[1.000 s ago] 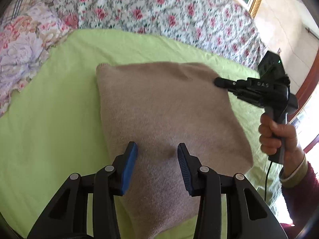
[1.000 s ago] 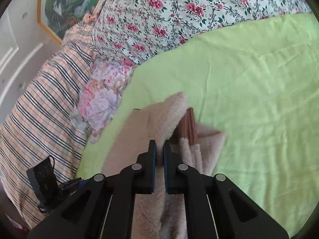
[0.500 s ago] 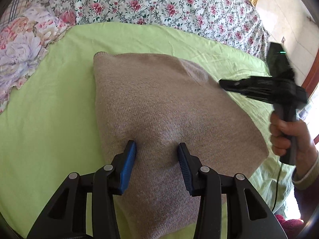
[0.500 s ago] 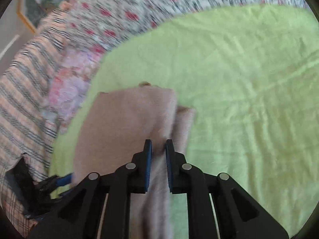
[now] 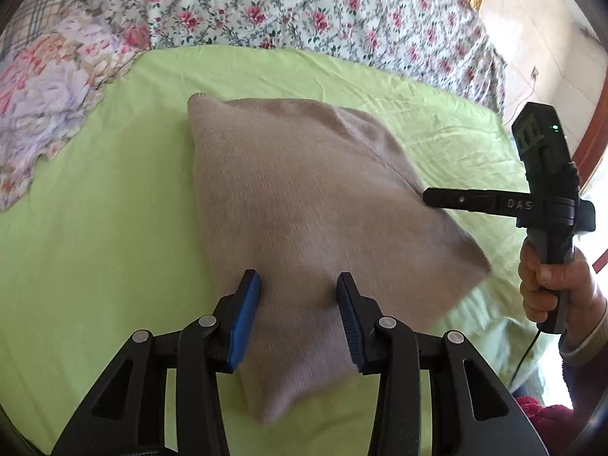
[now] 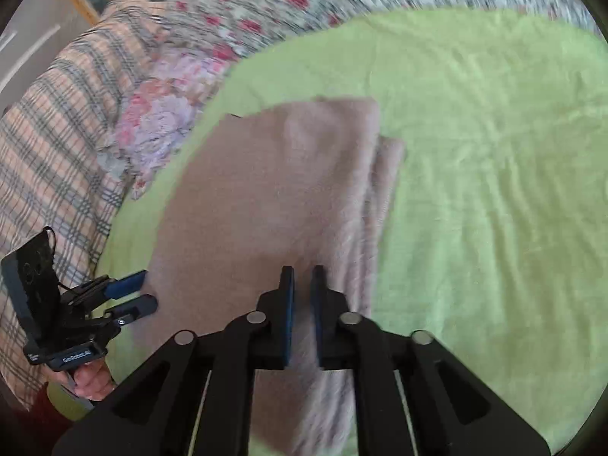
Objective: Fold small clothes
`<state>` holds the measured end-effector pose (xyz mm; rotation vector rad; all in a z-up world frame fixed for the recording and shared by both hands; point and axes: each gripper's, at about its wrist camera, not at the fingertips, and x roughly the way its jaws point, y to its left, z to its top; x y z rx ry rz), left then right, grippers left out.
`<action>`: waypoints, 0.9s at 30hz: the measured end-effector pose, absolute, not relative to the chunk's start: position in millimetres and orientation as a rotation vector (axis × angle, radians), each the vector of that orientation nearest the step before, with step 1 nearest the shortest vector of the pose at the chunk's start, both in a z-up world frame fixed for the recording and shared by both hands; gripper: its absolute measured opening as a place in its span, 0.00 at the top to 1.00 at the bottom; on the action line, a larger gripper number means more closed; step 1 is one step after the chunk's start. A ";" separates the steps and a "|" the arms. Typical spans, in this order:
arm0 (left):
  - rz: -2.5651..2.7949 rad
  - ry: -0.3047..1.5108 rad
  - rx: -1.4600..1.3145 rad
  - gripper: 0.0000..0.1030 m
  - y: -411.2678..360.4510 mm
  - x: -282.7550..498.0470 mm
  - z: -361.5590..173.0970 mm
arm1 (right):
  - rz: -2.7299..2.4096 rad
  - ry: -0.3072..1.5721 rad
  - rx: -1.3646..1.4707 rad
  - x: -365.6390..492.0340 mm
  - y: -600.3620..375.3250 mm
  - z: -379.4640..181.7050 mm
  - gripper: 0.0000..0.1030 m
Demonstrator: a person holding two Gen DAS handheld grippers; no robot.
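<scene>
- Left wrist view: left gripper (image 5: 300,288) hangs low over near end of folded beige knit garment (image 5: 304,205), which lies on lime-green sheet (image 5: 106,209). 2 blue-padded fingers (image 5: 245,311) stand apart; jaws have just narrowed a little, cloth below the gap, nothing pinched.
- Same view, right side: a hand (image 5: 551,285) w/ beige cuff holds right gripper (image 5: 427,195) by its handle, tip at garment's right edge; whether it touches cloth, can't tell. Floral quilt (image 5: 304,11) rumpled behind sheet.
- Right wrist view (blurred): right gripper (image 6: 302,277) w/ jaws nearly together, thin slit left, having just narrowed slightly after parting; no cloth caught between them, as far as blur allows. Garment (image 6: 273,197) under & ahead, layered folded edges showing on its right side. Left gripper (image 6: 146,290) at garment's left edge, fingers apart. Plaid blanket (image 6: 53,121) at far left, sheet (image 6: 494,190) to the right.
</scene>
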<state>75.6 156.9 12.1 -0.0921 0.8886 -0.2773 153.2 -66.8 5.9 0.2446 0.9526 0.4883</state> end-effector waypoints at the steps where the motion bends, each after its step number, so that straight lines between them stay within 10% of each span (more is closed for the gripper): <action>1: -0.284 0.880 -0.104 0.61 159.1 68.4 13.9 | 0.513 0.947 0.247 146.9 -65.4 8.6 0.88; 27: -0.067 0.972 -0.045 0.59 150.0 19.2 -7.9 | 0.406 1.003 0.269 81.5 -80.2 -12.4 0.89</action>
